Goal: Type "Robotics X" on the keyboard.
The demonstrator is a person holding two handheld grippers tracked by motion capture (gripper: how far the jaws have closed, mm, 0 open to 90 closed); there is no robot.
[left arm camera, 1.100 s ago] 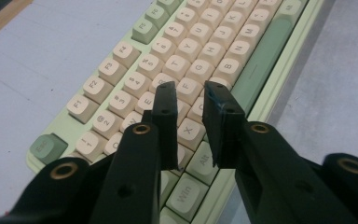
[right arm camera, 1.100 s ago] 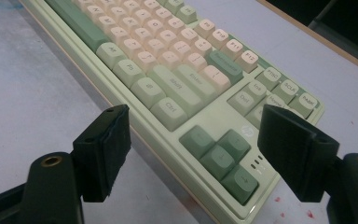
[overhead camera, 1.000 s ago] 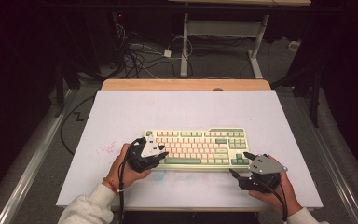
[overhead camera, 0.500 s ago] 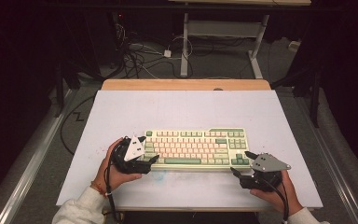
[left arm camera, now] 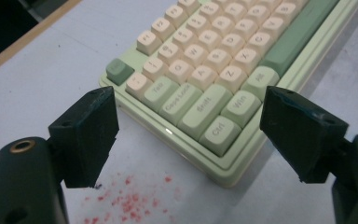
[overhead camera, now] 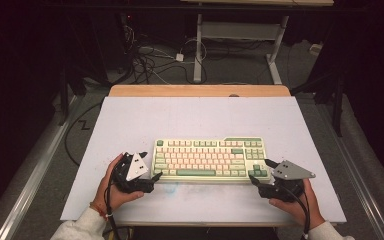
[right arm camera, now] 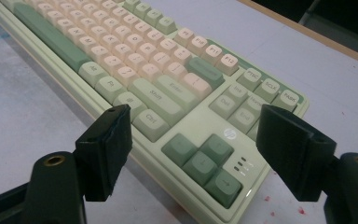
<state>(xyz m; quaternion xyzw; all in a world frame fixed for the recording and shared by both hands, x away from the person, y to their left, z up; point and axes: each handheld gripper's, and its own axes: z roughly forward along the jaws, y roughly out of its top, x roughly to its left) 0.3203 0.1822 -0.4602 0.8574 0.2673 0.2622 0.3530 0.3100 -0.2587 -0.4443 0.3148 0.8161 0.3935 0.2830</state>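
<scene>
Now our left gripper (left arm camera: 189, 135) has just been opening its jaws; they stand apart with nothing clamped, framing the near left corner of the pale green plastic keyboard (overhead camera: 209, 159). Our right gripper (right arm camera: 193, 151) likewise gapes around the arrow-key corner, seemingly poised to grasp both ends. Beyond lies the white tabletop (overhead camera: 200, 117), red-speckled (left arm camera: 126, 203), with nothing obstructing.

Keyboard (left arm camera: 205, 70) smooth plastic, slight sheen; table (overhead camera: 200, 115) matt, probably painted board.
</scene>
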